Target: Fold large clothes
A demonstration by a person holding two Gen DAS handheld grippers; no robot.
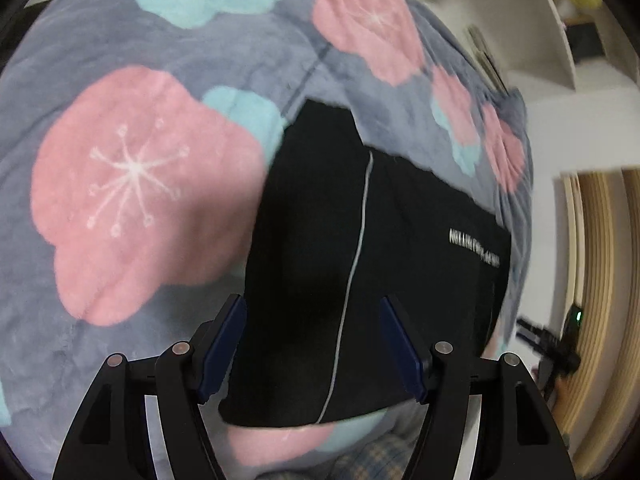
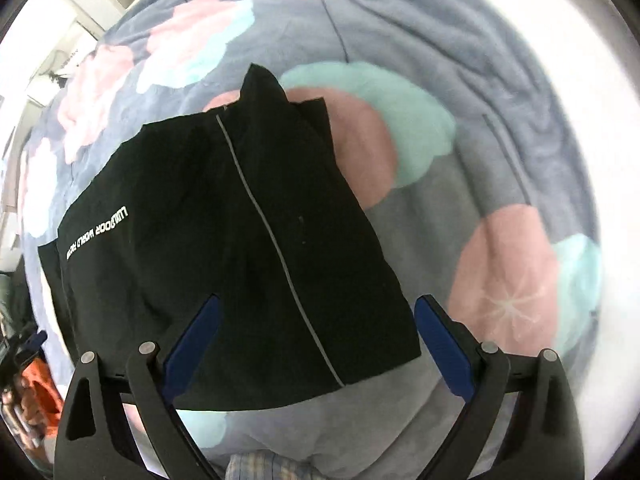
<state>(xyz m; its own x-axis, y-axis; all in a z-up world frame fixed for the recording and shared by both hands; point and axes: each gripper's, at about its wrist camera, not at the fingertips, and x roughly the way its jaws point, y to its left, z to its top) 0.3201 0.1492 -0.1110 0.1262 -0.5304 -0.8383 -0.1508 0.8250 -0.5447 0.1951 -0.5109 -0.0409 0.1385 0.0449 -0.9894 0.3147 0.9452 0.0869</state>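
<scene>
So the black garment [image 1: 360, 280] is lying pretty flat on the flowered blanket [image 1: 140, 184], already looking like a fairly compact block, with a thin pale stripe [image 1: 352, 280] running down it and some white lettering [image 1: 474, 246] off to one side. It sits toward the near edge of the blanket, closer to the side where the room opens up. Both grippers are above its near hem and neither one has hold of anything: the left gripper [image 1: 312, 344] has its fingers spread wide with the stripe running between them, and the right gripper [image 2: 316, 344] is spread just as wide over the near corner of the cloth [image 2: 240, 248]. My guess is we're between folds, or close to the last one. The far end has a bit poking up in a peak [image 2: 262, 80], so it isn't totally tidy. The next move probably calls for dropping both sets of fingers onto the near hem, pinching it at two spots and carrying it toward the far end. The blanket is soft fleece in grey with big pink and teal flowers, so the fabric may drag a bit. Around it I can see white shelving [image 1: 552, 40] and a curved wooden thing [image 1: 600, 280], both blurry.
</scene>
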